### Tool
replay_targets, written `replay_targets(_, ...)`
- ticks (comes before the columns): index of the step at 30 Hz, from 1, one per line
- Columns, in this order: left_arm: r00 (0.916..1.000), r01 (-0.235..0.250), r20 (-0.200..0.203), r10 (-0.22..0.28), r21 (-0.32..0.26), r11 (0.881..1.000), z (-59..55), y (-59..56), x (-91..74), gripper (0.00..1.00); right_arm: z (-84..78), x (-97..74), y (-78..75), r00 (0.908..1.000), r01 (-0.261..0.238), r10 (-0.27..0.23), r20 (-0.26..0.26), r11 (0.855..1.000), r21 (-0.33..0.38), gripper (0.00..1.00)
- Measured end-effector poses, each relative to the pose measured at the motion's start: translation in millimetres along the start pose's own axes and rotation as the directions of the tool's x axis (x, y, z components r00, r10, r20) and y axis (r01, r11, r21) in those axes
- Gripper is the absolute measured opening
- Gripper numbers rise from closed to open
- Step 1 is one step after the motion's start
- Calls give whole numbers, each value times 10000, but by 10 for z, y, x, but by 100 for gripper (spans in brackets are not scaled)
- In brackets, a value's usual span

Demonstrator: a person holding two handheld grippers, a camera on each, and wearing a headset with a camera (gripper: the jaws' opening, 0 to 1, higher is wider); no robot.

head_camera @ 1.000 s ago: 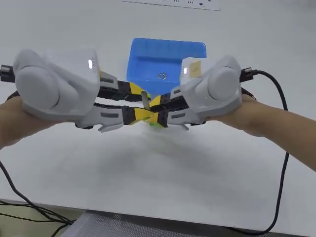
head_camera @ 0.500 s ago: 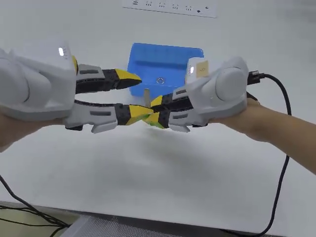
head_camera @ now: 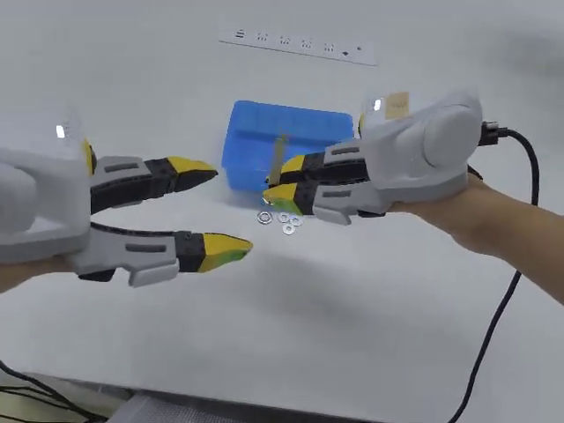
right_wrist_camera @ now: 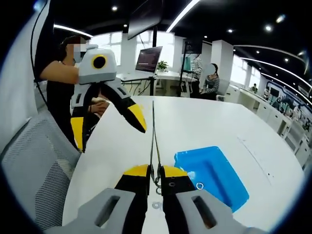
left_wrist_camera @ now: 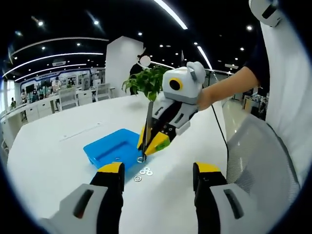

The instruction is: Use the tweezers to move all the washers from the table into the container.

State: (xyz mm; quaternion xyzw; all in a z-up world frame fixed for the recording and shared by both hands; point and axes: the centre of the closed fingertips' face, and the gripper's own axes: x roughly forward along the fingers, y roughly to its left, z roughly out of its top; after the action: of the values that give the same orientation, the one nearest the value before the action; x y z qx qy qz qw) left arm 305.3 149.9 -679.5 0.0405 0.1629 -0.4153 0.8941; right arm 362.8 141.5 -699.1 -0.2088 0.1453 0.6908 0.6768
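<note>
Left tongs [head_camera: 231, 211] have pulled away to frame left, spread and empty, so the right tongs [head_camera: 273, 188] alone pinch the tweezers [head_camera: 279, 152] by the mid-frame washers [head_camera: 282, 220], probably pickup next.

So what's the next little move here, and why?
Probably ease the right gripper down so the tweezers reach one of the washers. That gripper is shut on the tweezers above the washers, which lie on the table in front of the container. The left gripper hangs open and empty, off to the side.
</note>
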Motion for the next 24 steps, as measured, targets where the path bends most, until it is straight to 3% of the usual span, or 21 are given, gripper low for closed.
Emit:
replay_targets(3,9995,97,289,-85,-417,9991,25,-61,-53,69,71,-99,-105,9997,246,-245,55,9997,-76,9)
replay_targets(10,9989,-69,456,104,-758,9971,-3,-92,-83,80,185,-207,-387,9970,724,-725,265,9974,29,9)
replay_targets(16,9993,-120,353,157,-1021,9947,-59,-107,-90,89,100,-123,-597,9949,968,-978,255,9947,351,9)
replay_targets(20,9985,-299,424,353,-1233,9919,-69,-46,-107,100,-36,-19,-719,9948,1004,-1010,90,9936,525,9)
replay_targets(24,9967,-553,509,630,-1417,9884,-58,41,-137,100,-186,94,-813,9955,952,-951,-50,9927,743,9)
